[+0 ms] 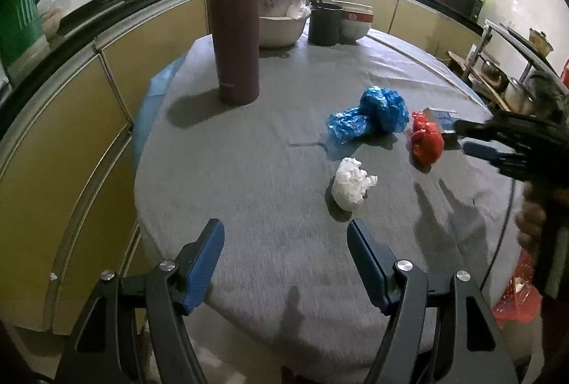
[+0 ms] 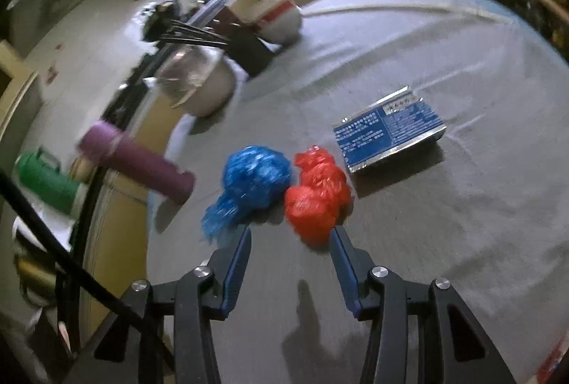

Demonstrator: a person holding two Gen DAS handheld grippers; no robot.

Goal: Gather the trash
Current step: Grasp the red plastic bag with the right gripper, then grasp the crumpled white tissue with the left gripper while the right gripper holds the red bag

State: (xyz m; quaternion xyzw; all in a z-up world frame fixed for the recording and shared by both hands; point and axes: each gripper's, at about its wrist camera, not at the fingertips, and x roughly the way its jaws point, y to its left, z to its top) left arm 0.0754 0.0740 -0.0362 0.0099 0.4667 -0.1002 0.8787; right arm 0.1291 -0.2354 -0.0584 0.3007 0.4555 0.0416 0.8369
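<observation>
The red wad [image 2: 316, 193] lay mid-counter [image 2: 462, 224], touching the blue wad [image 2: 249, 185] at its 9 o'clock, just off the right tool [image 2: 290, 238], whose jaws stood apart. A blue packet [image 2: 389, 131] sat at 1 o'clock. The white wad [image 1: 350, 185] lay ahead of the left tool [image 1: 286, 234], jaws wide. A maroon flask [image 1: 234, 28] stood at 11 o'clock.

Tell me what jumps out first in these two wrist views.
Three crumpled wads on the grey tablecloth: blue bag, red bag beside it, white wad nearer the open left gripper. The open right gripper points at the red one. A tall maroon flask stands behind.
</observation>
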